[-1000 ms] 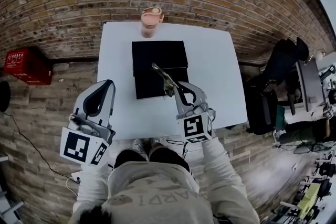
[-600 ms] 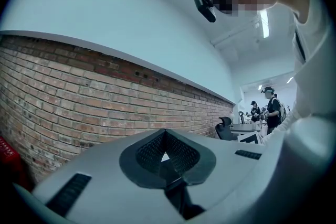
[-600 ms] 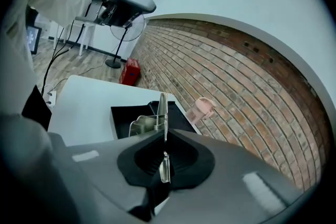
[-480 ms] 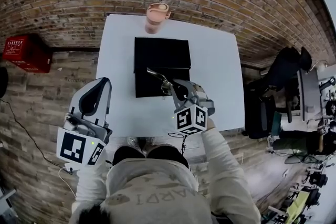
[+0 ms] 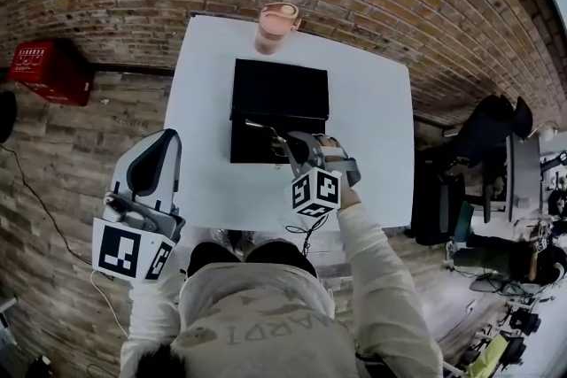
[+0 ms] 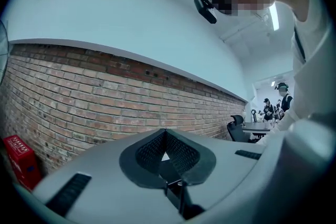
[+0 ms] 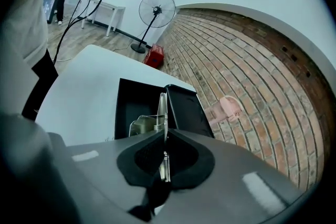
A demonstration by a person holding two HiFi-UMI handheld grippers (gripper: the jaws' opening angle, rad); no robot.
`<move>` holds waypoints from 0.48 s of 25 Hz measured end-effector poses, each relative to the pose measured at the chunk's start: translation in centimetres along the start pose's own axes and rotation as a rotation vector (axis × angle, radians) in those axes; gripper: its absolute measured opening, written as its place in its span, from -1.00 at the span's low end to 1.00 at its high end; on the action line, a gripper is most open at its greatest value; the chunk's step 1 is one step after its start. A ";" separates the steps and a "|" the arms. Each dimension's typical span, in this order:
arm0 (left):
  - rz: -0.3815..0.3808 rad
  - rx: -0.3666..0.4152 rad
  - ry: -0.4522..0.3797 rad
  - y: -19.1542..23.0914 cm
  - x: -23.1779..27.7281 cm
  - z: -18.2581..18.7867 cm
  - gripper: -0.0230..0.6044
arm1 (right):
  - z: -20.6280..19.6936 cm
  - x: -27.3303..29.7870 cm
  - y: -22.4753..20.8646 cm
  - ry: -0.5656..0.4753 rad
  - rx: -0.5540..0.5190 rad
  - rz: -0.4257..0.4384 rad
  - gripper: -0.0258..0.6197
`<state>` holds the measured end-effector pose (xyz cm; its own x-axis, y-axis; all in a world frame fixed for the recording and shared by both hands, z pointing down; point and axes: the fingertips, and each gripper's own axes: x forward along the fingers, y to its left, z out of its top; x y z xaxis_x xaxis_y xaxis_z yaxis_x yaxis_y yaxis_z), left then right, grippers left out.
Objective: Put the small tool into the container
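While the right tool (image 5: 287, 146) clamps the metal implement (image 7: 163, 113) over the black container (image 5: 245, 148), a skewed release could bounce it out.

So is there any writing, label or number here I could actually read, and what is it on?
No text can be quoted.
Red box: white print, too small to read.
Sweatshirt: pale lettering, upside down and blurred, unreadable.
Two marker cubes: black-and-white square patterns only, no letters.
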<state>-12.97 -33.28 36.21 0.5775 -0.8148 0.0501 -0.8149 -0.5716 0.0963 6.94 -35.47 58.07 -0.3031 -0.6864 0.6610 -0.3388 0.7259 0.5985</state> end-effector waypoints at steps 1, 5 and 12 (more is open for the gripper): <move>0.008 0.001 0.000 0.1 -0.1 0.0 -0.91 | -0.2 0.4 0.1 0.005 -0.012 0.009 -0.89; 0.046 0.002 0.008 0.6 -0.5 -0.3 -0.91 | -0.8 2.0 0.5 0.027 -0.054 0.040 -0.89; 0.117 0.007 0.021 1.8 -1.8 -0.5 -0.91 | -1.5 4.4 1.1 0.075 -0.120 0.067 -0.89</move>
<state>-15.42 -32.81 36.78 0.4795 -0.8737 0.0815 -0.8769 -0.4736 0.0820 6.59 -37.61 62.30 -0.2527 -0.6344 0.7305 -0.2095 0.7730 0.5988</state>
